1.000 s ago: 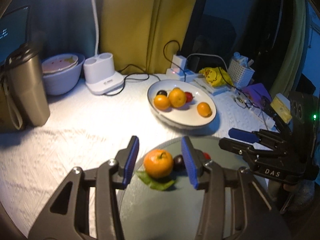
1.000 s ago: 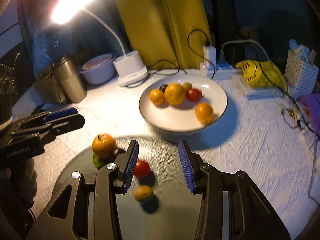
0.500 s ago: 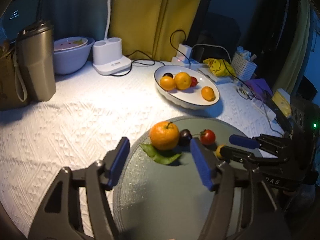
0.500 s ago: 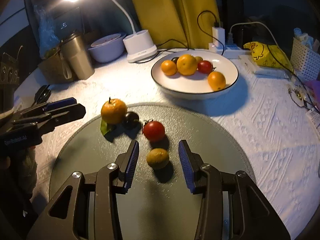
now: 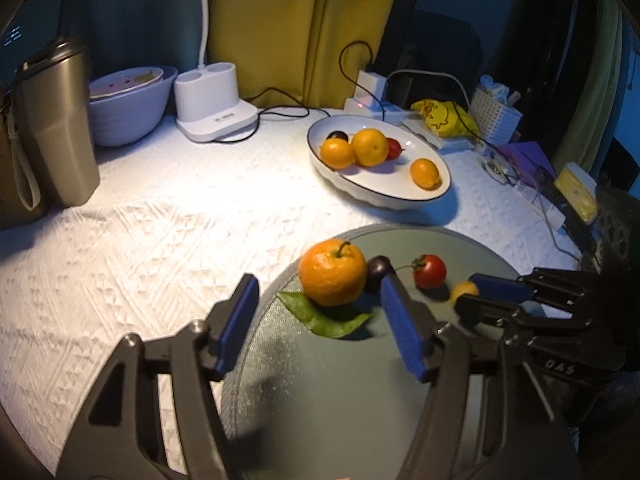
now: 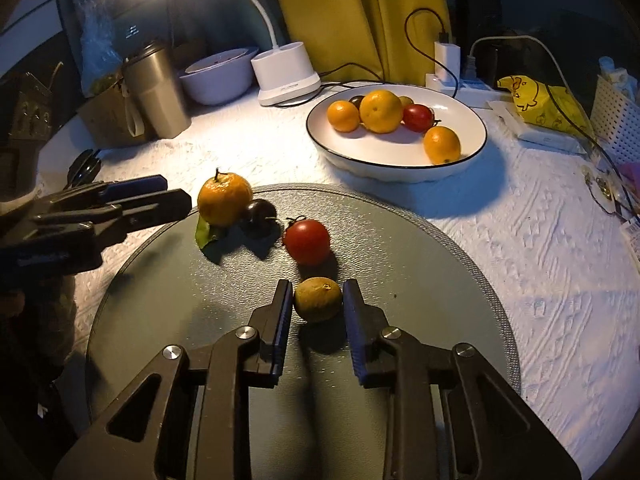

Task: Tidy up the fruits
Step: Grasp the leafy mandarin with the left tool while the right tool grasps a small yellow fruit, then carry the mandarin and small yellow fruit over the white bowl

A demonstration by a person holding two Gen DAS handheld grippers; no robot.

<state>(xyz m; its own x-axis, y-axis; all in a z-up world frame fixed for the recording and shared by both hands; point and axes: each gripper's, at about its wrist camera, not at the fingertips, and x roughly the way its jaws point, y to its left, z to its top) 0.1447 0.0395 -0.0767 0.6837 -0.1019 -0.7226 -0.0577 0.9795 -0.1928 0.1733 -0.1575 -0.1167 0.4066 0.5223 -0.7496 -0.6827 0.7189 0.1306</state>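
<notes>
A round grey mat (image 6: 420,280) carries a stemmed orange (image 6: 224,200) on a green leaf, a dark plum (image 6: 260,214), a cherry tomato (image 6: 307,240) and a small yellow-green fruit (image 6: 318,298). My right gripper (image 6: 318,294) is shut on that small fruit, a pad pressing each side. In the left wrist view the orange (image 5: 332,276) lies just ahead of my open left gripper (image 5: 319,282), whose pads do not touch it. There the right gripper (image 5: 468,294) reaches in from the right. A white plate (image 6: 400,168) behind the mat holds several fruits.
At the back left are a metal tumbler (image 5: 56,128), a pale bowl (image 5: 128,112) and a white lamp base (image 5: 212,104). A power strip with cables (image 6: 448,76), a yellow bag (image 6: 536,100) and a white basket (image 6: 616,112) crowd the back right.
The right gripper came down over the small yellow-green fruit and shut on it. The left gripper's jaws widened and drew back from the orange.
</notes>
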